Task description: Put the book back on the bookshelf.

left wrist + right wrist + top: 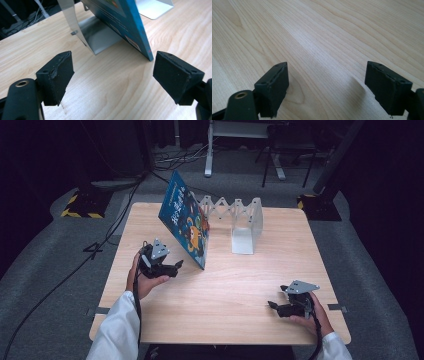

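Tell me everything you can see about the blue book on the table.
The blue book is a thin picture book with a glossy cover showing colourful cartoon figures and white lettering. It stands closed on its bottom edge on the wooden table, tilted back against the left metal end plate of the expandable bookend rack. Neither gripper touches it; the left gripper sits open just before its lower corner.

Light wooden table [225, 290], blue book [185, 220] leaning upright, white expandable bookend rack [240, 222] behind it
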Available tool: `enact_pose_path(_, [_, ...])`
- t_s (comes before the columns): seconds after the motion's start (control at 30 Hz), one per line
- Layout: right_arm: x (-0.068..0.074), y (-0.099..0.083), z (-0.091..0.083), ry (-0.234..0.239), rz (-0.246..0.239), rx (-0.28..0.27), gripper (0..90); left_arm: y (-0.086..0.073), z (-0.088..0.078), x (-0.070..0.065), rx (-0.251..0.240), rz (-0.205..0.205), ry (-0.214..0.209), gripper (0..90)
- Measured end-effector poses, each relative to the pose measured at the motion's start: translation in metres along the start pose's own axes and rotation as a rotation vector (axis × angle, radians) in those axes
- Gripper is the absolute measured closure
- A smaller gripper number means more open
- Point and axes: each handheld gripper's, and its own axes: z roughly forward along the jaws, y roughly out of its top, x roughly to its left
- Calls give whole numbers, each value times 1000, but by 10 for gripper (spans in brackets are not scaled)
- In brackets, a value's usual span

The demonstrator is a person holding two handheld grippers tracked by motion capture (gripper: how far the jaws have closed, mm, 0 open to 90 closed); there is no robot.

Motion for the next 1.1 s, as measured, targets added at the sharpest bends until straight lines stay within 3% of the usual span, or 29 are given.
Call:
enact_pose_path(0.13, [2,0,-1,-4,-6,6,198,-6,-4,-4,22,31,-24,170])
enact_pose_path(0.3, [4,-5,-7,-2,-8,3,198,-13,-6,-9,56,70,-23,170])
enact_pose_path(0.5, [1,-17,-19,-16,16,-5,198,-28,-13,-16,96,125,-41,171])
enact_pose_path(0.7, [-5,-27,-29,-39,47,-15,198,-45,-20,-23,129,165,-27,172])
enact_pose_path(0.9, [-9,-34,-36,-58,72,-20,199,-64,-27,-28,167,183,-36,173])
enact_pose_path(1.1, [-11,-41,-42,-73,92,-23,199,-82,-33,-32,182,161,-56,173])
